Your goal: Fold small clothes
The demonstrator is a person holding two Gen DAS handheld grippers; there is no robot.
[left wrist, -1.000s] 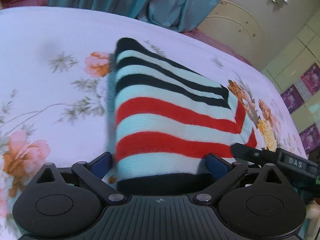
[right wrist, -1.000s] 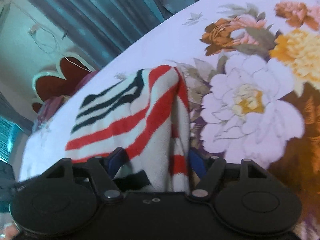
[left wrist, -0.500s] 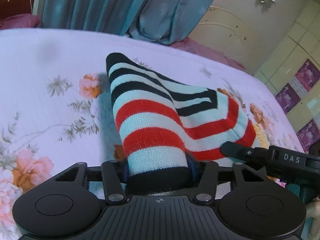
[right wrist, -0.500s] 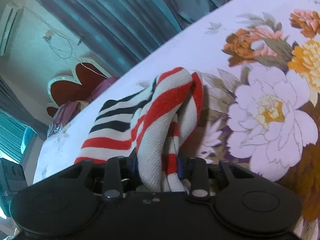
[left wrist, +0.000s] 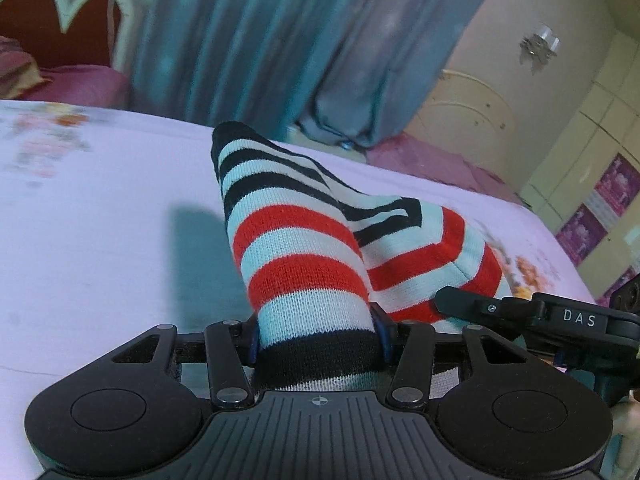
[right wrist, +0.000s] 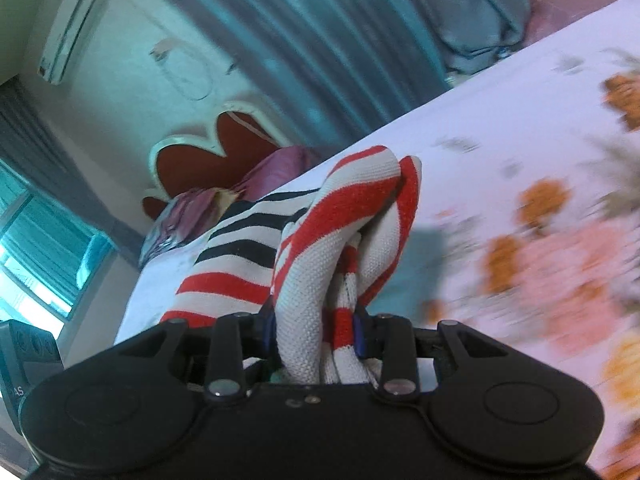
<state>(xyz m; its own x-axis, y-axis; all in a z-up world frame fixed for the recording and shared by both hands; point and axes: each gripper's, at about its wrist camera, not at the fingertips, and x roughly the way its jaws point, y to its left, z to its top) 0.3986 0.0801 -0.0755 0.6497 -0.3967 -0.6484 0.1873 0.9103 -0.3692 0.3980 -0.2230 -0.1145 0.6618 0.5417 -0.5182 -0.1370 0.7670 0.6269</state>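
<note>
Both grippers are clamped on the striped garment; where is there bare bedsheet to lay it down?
In the left wrist view, open bedsheet lies left of the striped garment, out to the headboard end. Right of it is crowded: the right gripper reaches in there. In the right wrist view, floral sheet right of the garment is free. The left gripper grips the black hem.

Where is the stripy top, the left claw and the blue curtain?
stripy top [left wrist: 296, 240]: left wrist view, red stripe.
left claw [left wrist: 316, 336]: left wrist view, between its fingertips.
blue curtain [left wrist: 256, 40]: left wrist view, middle folds.

Teal curtains [left wrist: 280, 40] hang behind a floral bedsheet [left wrist: 100, 220], beside what looks like a cream wardrobe [left wrist: 580, 120].
</note>
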